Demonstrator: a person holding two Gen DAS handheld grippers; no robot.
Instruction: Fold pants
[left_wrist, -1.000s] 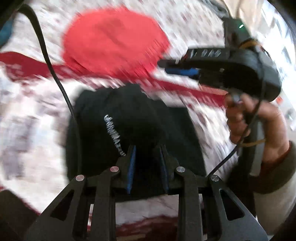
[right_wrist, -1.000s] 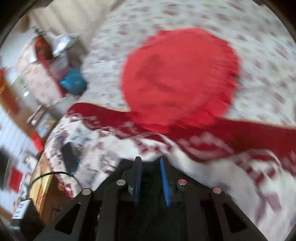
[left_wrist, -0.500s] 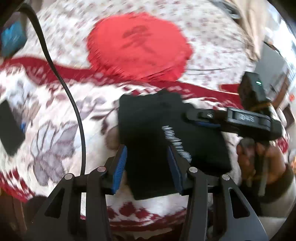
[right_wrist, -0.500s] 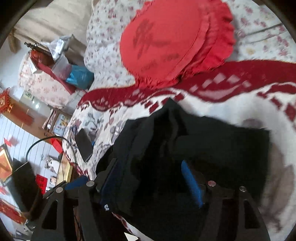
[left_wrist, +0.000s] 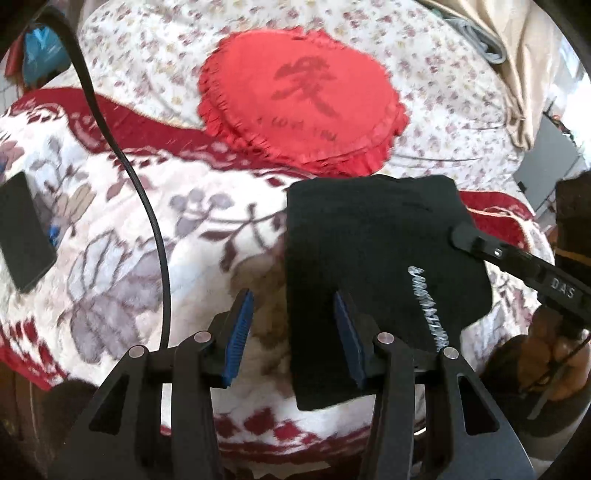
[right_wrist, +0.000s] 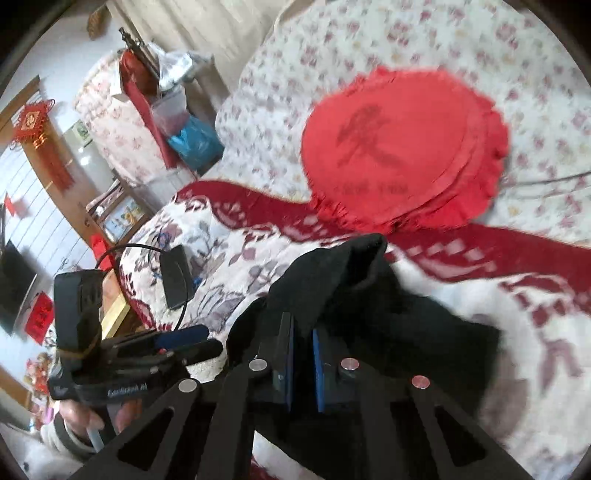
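Blue pads stand wide apart on my left gripper (left_wrist: 293, 332), which holds nothing; its right finger hangs over the near left corner of the pants (left_wrist: 373, 266) and its left finger over bare blanket (left_wrist: 122, 266). My right gripper (right_wrist: 303, 356) is nearly closed, and black cloth bunches up between and around its pads, so I judge it is pinching a fold of the pants, though I cannot see the contact cleanly.

Seen from the left gripper, the pants lie ahead and to the right as a compact black rectangle, already folded down small. Its long axis runs away from me toward the red cushion (left_wrist: 303, 99), and a line of white lettering sits near its right edge. The right gripper comes in over that right edge, so it is the nearer hand to the cloth; the left only borders the corner. Whatever smoothing or last fold remains, I judge it turns on that right side.

The pants look like soft matte knit, thick enough to hold a raised peak at the pinch. Beyond their far edge lies the round, ruffled cushion, on a small-flowered sheet (left_wrist: 443, 92). Left of the pants, the blanket is plush, white with grey leaves and dark red border. Further left lies a flat black box (left_wrist: 22, 232) and a black cable (left_wrist: 147, 206).
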